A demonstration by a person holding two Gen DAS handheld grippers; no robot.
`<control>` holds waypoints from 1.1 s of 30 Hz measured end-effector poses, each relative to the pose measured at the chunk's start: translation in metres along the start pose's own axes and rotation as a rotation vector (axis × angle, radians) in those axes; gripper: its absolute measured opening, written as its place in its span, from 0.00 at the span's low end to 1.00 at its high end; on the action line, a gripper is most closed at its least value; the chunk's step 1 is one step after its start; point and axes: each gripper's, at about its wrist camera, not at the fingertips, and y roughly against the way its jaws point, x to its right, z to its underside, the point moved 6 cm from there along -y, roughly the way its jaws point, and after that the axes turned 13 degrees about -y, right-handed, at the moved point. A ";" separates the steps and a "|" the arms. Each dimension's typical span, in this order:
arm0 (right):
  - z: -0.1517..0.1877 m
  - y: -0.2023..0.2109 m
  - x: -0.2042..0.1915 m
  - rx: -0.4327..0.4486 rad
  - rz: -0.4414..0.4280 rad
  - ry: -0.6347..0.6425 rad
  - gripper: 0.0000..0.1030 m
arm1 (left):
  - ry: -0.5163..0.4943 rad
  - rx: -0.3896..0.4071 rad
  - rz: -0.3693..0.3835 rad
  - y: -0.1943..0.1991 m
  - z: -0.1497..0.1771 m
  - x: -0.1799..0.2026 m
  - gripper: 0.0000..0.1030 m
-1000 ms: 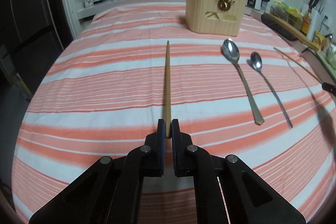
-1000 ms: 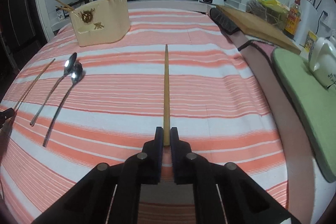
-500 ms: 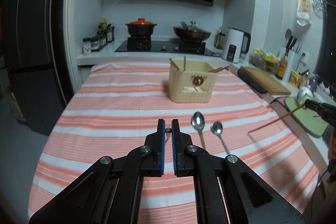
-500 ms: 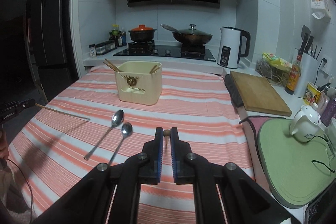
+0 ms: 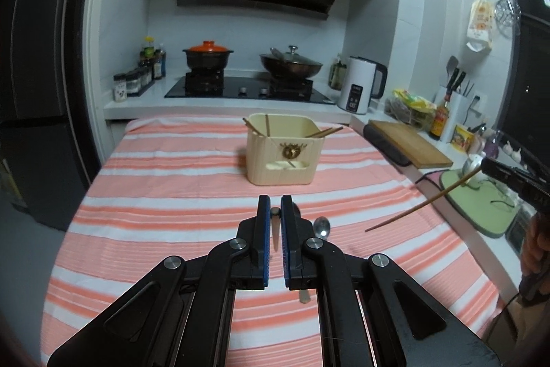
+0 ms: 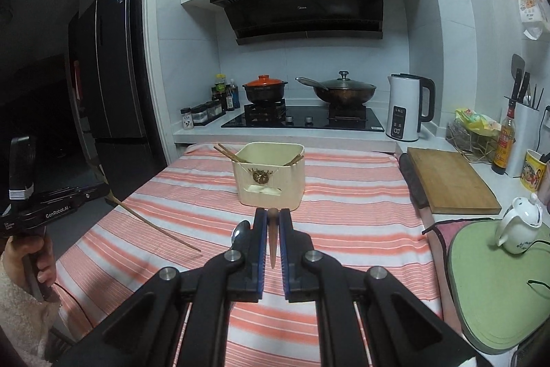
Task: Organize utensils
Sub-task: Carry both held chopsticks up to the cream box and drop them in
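In the left wrist view my left gripper (image 5: pixel 275 205) is shut on a wooden chopstick (image 5: pixel 275 231), which is off the striped table and seen nearly end-on. My right gripper (image 6: pixel 272 215) is likewise shut on a second chopstick (image 6: pixel 272 238). Each shows in the other's view: the right gripper (image 5: pixel 484 165) with its chopstick (image 5: pixel 422 203), the left gripper (image 6: pixel 103 187) with its chopstick (image 6: pixel 154 224). A cream utensil holder (image 5: pixel 285 157) (image 6: pixel 270 176) with several chopsticks in it stands beyond both. Two metal spoons (image 5: pixel 322 227) (image 6: pixel 240 231) lie on the cloth, partly hidden by my fingers.
The striped cloth (image 5: pixel 172 195) covers the table. A cutting board (image 6: pixel 450 179), a white teapot (image 6: pixel 520 222) on a green mat (image 6: pixel 498 284) and a kettle (image 6: pixel 407 107) are at the right. Pots (image 5: pixel 208 54) sit on the stove behind. A person's hand (image 6: pixel 32 251) holds the left gripper.
Both grippers have risen off the table with their chopsticks. The views have tilted up from the cloth to the kitchen wall, and the holder now looks farther away.
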 end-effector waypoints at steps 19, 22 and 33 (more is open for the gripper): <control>-0.092 -0.027 -0.034 0.144 -0.063 0.055 0.07 | -0.025 0.191 0.055 -0.017 -0.144 -0.010 0.03; -0.115 -0.044 -0.039 0.198 -0.051 0.064 0.07 | -0.025 0.208 0.025 -0.043 -0.166 -0.013 0.04; -0.140 -0.173 -0.019 0.108 -0.076 -0.030 0.07 | -0.050 0.031 0.001 -0.168 -0.163 -0.022 0.04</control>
